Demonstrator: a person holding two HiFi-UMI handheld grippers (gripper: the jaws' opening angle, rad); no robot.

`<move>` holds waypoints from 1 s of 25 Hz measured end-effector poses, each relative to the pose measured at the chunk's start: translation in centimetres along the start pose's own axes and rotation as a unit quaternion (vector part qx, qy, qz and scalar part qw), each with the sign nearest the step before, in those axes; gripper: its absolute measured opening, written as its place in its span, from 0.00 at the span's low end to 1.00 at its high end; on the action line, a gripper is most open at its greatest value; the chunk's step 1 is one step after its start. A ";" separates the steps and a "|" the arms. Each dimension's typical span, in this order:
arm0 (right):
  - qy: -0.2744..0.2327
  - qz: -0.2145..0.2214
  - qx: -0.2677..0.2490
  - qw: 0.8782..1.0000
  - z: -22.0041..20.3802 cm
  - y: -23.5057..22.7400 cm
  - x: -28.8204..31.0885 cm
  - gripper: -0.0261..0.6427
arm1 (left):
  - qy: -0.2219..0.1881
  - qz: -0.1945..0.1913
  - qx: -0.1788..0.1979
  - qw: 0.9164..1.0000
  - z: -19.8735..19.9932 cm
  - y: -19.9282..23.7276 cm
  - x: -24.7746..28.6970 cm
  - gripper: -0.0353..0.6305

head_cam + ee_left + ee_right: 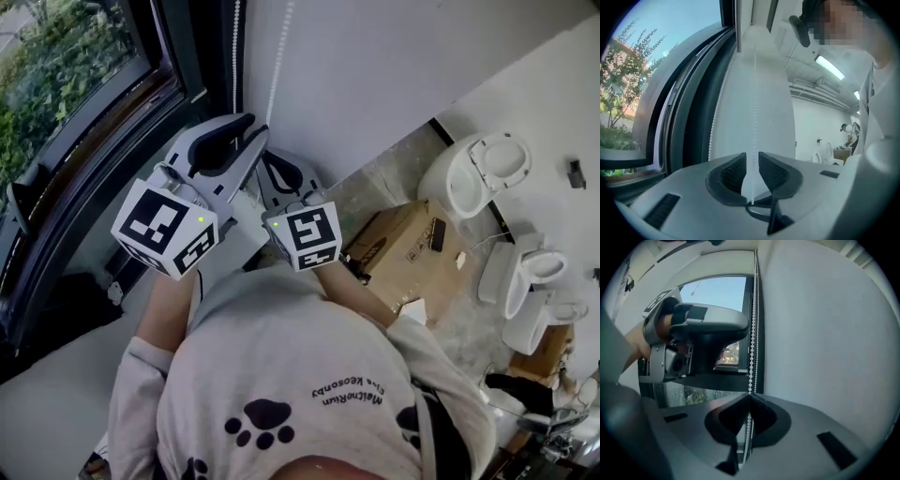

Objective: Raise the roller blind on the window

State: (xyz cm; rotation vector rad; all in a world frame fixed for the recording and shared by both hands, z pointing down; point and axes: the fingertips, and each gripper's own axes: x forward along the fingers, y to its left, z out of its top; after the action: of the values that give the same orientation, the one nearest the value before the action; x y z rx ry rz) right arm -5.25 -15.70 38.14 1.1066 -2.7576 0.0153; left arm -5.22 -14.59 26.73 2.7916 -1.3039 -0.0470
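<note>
While our right hand-held gripper anchors the pinched bead chain, our left hand-held gripper, at its 10 o'clock, straddles it open, seemingly to regrip.

The left gripper points level, its jaws slightly apart, with the bead cord running free between them. The right gripper, lower and just beside it, has its jaws clamped together on the cord.

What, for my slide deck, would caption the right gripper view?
Right claw shut on the blind's bead chain beside the window.
</note>
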 end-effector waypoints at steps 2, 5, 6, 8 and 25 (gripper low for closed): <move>-0.006 -0.002 -0.002 1.000 0.1 -0.1 0.1 0.05 | -0.002 -0.009 0.001 1.000 1.1 -0.2 0.5 0.18; -0.003 -0.005 -0.002 1.000 -0.1 -0.4 0.0 0.05 | -0.010 -0.014 0.004 1.000 2.7 -0.4 1.2 0.18; -0.003 -0.006 -0.002 1.000 -0.1 -0.4 0.0 0.05 | -0.012 -0.015 0.007 1.000 3.3 -0.5 1.4 0.18; -0.004 -0.007 -0.002 1.000 0.0 -0.5 0.1 0.05 | -0.019 -0.019 0.013 1.000 4.5 -0.6 1.7 0.18; 0.011 0.000 -0.006 1.000 -2.2 -0.1 0.4 0.05 | -0.019 -0.029 0.027 0.999 4.7 -0.5 2.1 0.07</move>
State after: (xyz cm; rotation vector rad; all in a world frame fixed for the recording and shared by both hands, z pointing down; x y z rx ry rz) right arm -5.10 -15.88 40.31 1.0970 -2.7344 0.0123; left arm -3.73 -16.09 21.97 2.8874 -1.2486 -0.0681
